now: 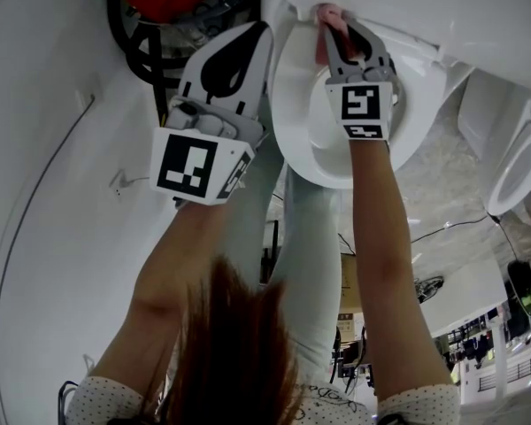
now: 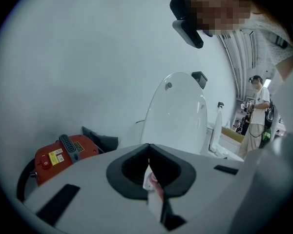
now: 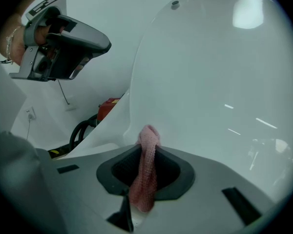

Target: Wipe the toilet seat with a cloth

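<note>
A person leans over a white oval toilet seat (image 1: 294, 144) with a two-jaw gripper in each hand; the right gripper (image 1: 336, 32) reaches to the rear of the seat, its jaws clamped on a pink knitted cloth (image 3: 144, 179); the cloth's folded end pokes out past the jaw tips and appears to press against the foot of the raised white glossy lid (image 3: 210, 82), though actual contact is hard to confirm. The left gripper (image 1: 258, 35) hovers just beside the seat's left rim, apart from the cloth, jaws pressed together at the tips; a small pale and reddish scrap sits in the recess behind them, too unclear to identify. A red machine with a black hose (image 2: 63, 155) stands against the white wall to the left of the toilet; a second white toilet (image 1: 522, 166) stands off to the right; another person in a pale shirt (image 2: 256, 111) stands in the background beyond the lid.
</note>
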